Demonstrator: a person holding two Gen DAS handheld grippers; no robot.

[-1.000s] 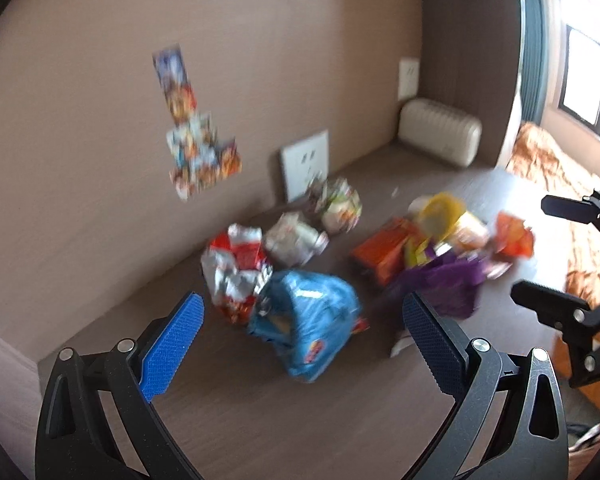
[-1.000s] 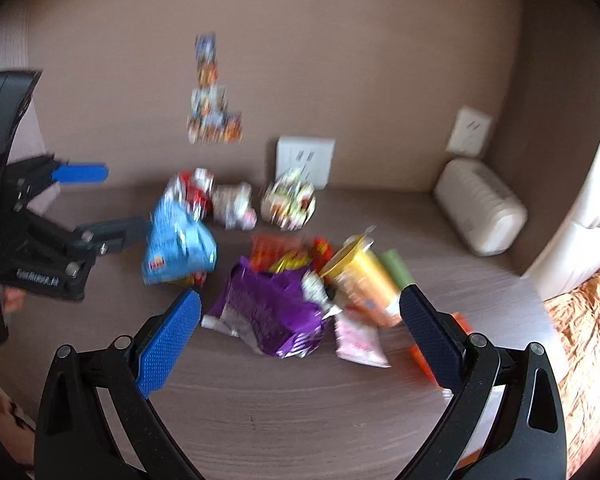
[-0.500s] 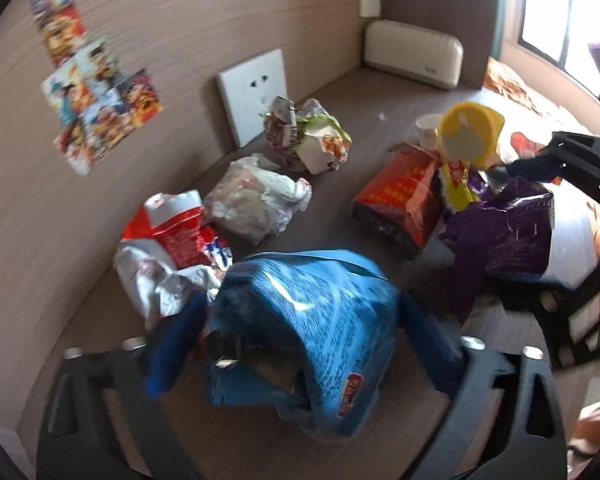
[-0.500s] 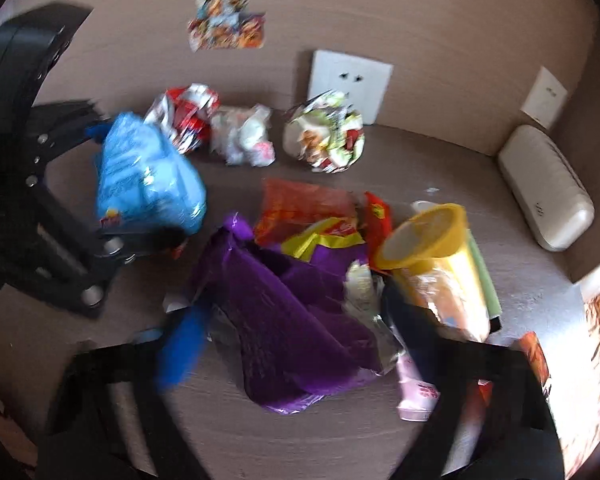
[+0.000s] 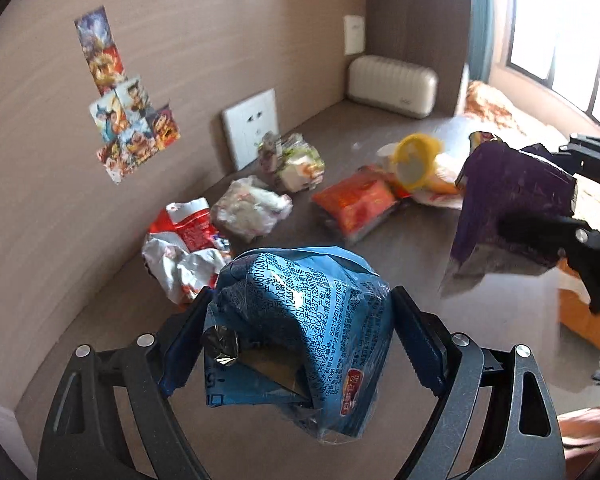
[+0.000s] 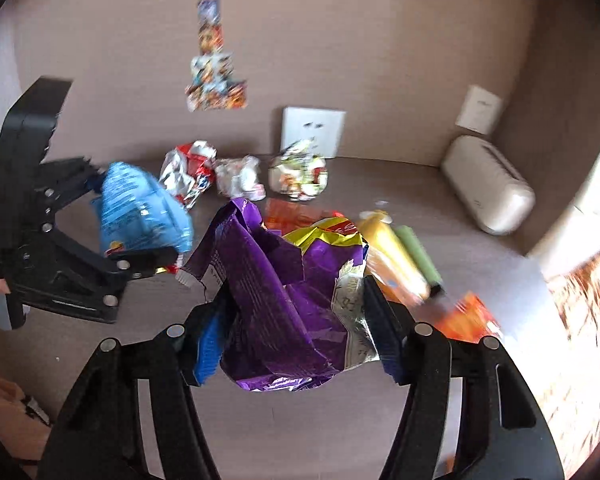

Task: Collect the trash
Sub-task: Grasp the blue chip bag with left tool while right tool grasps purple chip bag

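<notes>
My left gripper (image 5: 300, 328) is shut on a crumpled blue snack bag (image 5: 304, 328) and holds it above the brown tabletop; it also shows at the left of the right wrist view (image 6: 140, 216). My right gripper (image 6: 296, 324) is shut on a purple snack bag (image 6: 276, 296), lifted off the table; this bag hangs at the right of the left wrist view (image 5: 508, 208). More trash lies on the table: a red and white wrapper (image 5: 184, 236), a white crumpled wrapper (image 5: 252, 208), a green and white wrapper (image 5: 296, 164), an orange packet (image 5: 356, 200) and a yellow cup (image 5: 416, 160).
A cream case (image 5: 392, 84) lies at the back by the wall corner. A white socket plate (image 5: 252, 128) and stickers (image 5: 128, 120) are on the wall. An orange patterned bed cover (image 6: 580, 320) lies right of the table. A green tube (image 6: 416, 252) and orange packet (image 6: 468, 316) lie at the table's right.
Both grippers came down onto the pile and closed. The left took hold of the blue bag, the right took the purple bag, and both bags have been lifted off the table.
</notes>
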